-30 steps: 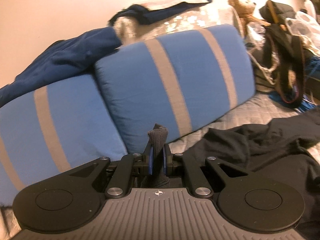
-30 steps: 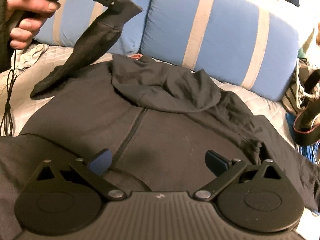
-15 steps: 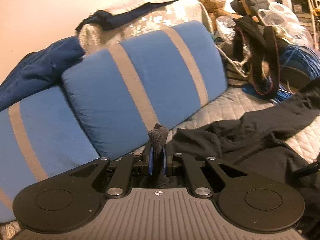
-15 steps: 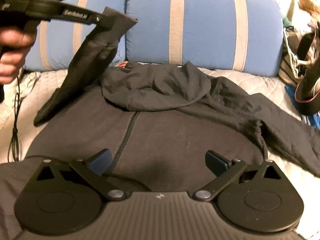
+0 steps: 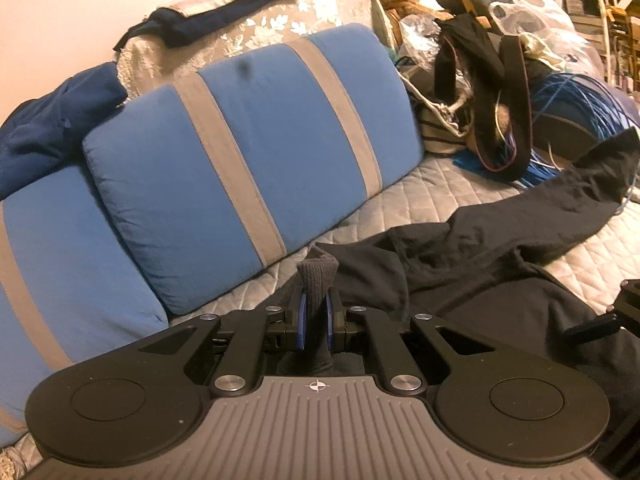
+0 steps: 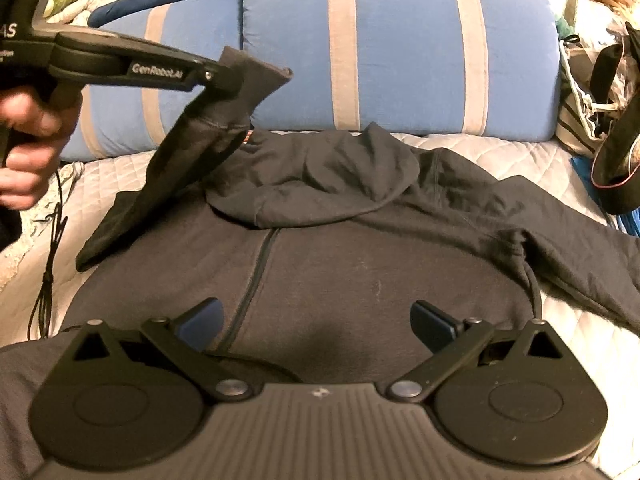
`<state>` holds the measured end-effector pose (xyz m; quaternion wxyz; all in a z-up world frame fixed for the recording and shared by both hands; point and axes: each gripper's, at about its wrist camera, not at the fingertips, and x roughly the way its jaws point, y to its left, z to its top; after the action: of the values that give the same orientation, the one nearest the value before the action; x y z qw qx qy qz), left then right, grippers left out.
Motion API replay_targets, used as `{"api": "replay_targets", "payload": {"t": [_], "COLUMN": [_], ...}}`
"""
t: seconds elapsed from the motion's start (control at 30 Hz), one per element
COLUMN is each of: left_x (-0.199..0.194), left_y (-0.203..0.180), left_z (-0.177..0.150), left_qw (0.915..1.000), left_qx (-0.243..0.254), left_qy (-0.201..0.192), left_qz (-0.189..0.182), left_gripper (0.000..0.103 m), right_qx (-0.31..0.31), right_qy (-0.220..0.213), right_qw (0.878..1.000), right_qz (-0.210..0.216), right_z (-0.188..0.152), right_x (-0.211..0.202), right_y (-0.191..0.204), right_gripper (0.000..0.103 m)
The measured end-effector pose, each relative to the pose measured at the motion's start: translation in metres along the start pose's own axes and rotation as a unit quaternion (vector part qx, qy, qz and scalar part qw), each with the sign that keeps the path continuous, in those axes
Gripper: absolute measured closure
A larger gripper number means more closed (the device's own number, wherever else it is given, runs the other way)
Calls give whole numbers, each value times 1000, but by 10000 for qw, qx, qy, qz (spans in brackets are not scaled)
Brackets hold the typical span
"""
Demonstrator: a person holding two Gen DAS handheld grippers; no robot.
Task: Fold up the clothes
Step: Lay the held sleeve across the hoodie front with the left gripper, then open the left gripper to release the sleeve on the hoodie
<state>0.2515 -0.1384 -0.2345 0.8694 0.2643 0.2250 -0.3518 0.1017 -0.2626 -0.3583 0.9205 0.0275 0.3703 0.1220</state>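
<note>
1. While spread flat over the quilted bed (image 6: 460, 148), dark zip hoodie (image 6: 360, 264) lying front-up, hood flopped onto chest, right below the blue striped pillows (image 6: 400, 40).
2. Lifted off the bed: sleeve (image 6: 188, 152), cuff pinched tight in left gripper (image 5: 316, 316).
3. Hovering over the hoodie's chest: right gripper (image 6: 316, 320), spread wide, holding nothing.
</note>
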Motion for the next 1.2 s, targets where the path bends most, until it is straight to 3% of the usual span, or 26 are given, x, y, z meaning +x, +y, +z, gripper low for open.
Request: {"api": "replay_targets", "payload": {"t": [0.23,0.4,0.5,0.67,0.73,0.8,1.03,1.2], "left_x": [6,6,4,-1,-6,-13,-39,-69], "left_y": [-10,-16,-16,-11,-5,4,37,61], "left_z": [-2,-1,2,2,-1,-7,-31,-53], "left_qw": [9997,9992,9995,9996,9991,9981,9892,9821], "left_qx": [76,102,45,-93,-275,-520,-1406,-1868], "left_qy": [55,64,108,257,296,324,413,200], "left_qz": [-204,-392,-304,-110,-86,-56,59,115], "left_gripper": [93,85,75,71,59,53,53,51], "right_qx": [22,38,53,51,52,55,12,-40], "right_qy": [2,10,15,16,10,19,31,23], "right_qw": [10000,10000,10000,10000,10000,10000,10000,10000], "right_qz": [21,45,56,58,58,64,57,55], "right_z": [0,0,0,-1,-1,-1,-2,-2], "right_x": [0,0,0,1,1,1,1,1], "right_y": [-1,-2,-2,-2,-3,-3,-2,-1], "right_gripper": [0,0,0,0,0,0,0,0]}}
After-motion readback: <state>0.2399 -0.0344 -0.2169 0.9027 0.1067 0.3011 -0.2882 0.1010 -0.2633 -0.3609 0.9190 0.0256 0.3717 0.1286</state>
